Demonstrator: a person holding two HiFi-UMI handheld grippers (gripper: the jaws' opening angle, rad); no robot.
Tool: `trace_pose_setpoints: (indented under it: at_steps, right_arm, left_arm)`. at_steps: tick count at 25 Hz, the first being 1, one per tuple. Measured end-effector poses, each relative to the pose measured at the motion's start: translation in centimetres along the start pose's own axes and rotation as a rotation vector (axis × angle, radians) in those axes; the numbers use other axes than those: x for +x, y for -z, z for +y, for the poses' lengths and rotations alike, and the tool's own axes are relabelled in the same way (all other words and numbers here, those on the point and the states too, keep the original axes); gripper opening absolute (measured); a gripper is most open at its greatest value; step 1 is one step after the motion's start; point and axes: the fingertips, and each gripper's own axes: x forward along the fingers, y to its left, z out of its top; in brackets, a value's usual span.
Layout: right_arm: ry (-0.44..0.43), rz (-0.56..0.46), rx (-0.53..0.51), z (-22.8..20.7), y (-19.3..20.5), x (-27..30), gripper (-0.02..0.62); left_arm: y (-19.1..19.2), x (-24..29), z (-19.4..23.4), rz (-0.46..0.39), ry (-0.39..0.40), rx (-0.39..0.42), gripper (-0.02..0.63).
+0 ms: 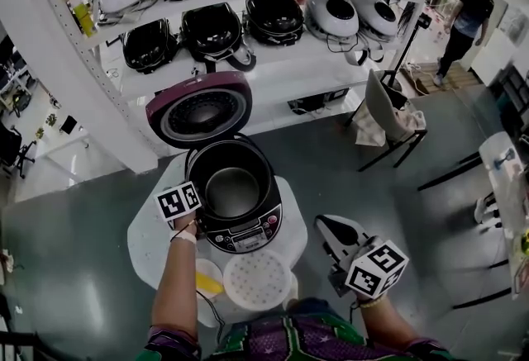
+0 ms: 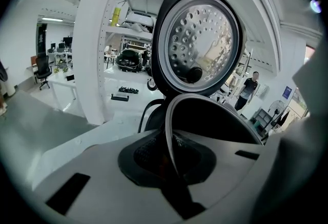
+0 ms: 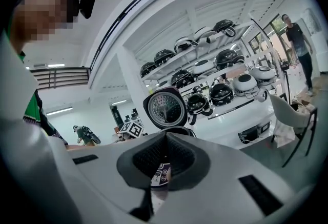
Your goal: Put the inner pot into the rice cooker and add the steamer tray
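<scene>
Closest to the person lies the steamer tray (image 1: pixel 257 279), white and empty, on the small table (image 1: pixel 145 239) just in front of the rice cooker (image 1: pixel 248 234) (its lid (image 1: pixel 198 107) stands open). The inner pot (image 1: pixel 233 186) sits inside the cooker body and nothing shows in it; the left gripper (image 2: pixel 169 164) is clamped on its rim. The right gripper (image 3: pixel 164 164) is closed on nothing, apart from the tray. The first step looks nearly done; adding the tray is not yet begun.
</scene>
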Motion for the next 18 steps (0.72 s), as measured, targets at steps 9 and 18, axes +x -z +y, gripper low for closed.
trace_pose_setpoints:
  at_steps: [9, 18]
  right_arm:
    - [0.003, 0.008, 0.009, -0.3, 0.76, 0.31, 0.005]
    - [0.003, -0.006, 0.017, -0.14, 0.88, 0.21, 0.005]
  left_arm:
    - [0.26, 0.36, 0.0, 0.018, -0.049, 0.069, 0.041]
    - [0.88, 0.09, -0.02, 0.055, -0.112, 0.211, 0.066]
